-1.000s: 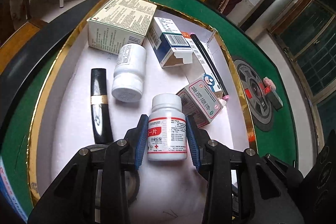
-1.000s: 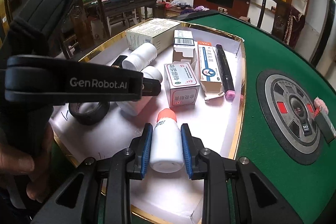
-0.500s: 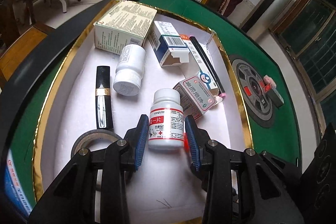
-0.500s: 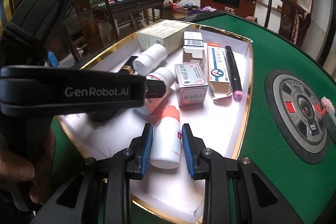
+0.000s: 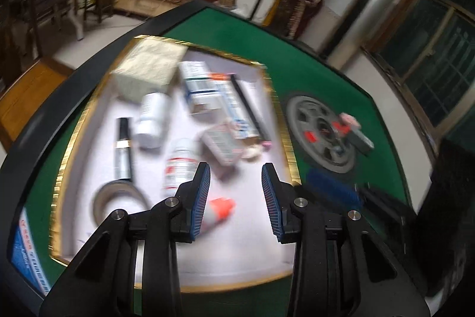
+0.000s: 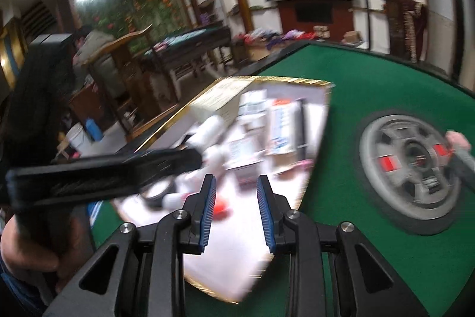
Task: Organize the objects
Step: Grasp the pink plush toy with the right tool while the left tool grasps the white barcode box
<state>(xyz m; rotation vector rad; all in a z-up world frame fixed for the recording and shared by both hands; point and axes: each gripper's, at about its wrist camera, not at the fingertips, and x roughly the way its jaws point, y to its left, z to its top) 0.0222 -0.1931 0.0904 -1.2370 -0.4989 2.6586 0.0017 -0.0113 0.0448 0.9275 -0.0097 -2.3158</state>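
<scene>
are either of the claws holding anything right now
No. The left claw and the right claw both stand open with nothing between their pads. The red-labelled bottle and the orange-capped bottle lie loose in the tray.

Dim room, motion blur — fisheye-warped edges

Bare white tray floor lies open along the near edge; boxes and bottles crowd its far half, while green tabletop right of it is clear up to the round hub
</scene>
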